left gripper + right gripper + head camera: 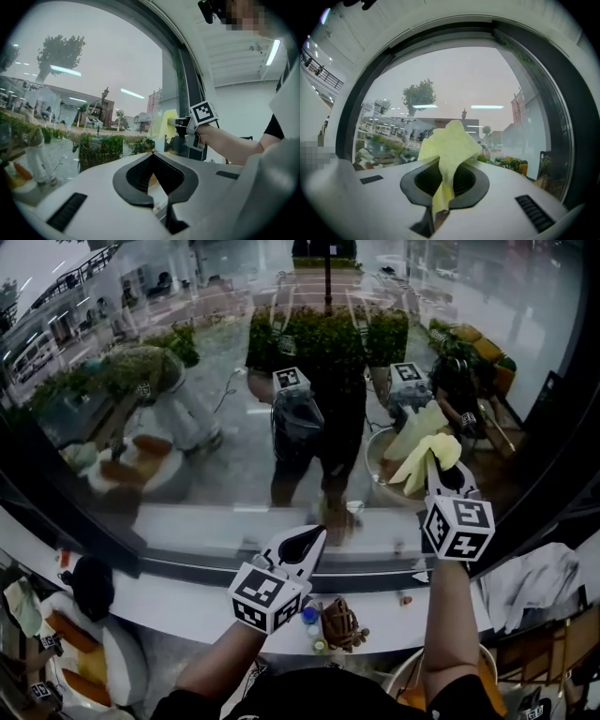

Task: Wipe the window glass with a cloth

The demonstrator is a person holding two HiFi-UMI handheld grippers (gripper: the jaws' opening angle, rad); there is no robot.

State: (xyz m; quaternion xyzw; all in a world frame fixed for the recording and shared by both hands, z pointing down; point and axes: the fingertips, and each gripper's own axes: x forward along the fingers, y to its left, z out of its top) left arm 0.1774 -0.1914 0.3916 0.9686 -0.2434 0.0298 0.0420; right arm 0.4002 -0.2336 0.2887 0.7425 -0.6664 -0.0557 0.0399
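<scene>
From the head view, the right gripper (437, 468) is raised in front of the window glass (225, 437), its jaws clamped on a pale yellow cloth (427, 448) that sticks up past the tips; whether the cloth touches the pane I cannot tell here. The left gripper (305, 542) is lower, above the white sill (178, 601), well apart from the cloth. In the left gripper view its jaws are together with nothing between them, and the cloth (164, 123) shows at the far side, right up against the glass or just beside it. In the right gripper view the cloth (449, 143) is crumpled: a thin tail is pinched between the jaws and a loose, folded bunch stands ahead of them. It looks light, soft and limp, so it should flatten readily on the smooth, hard pane; a hold low on the bunch, as here, leaves a free pad in front, though so narrow a pinch could let it slip under rubbing
</scene>
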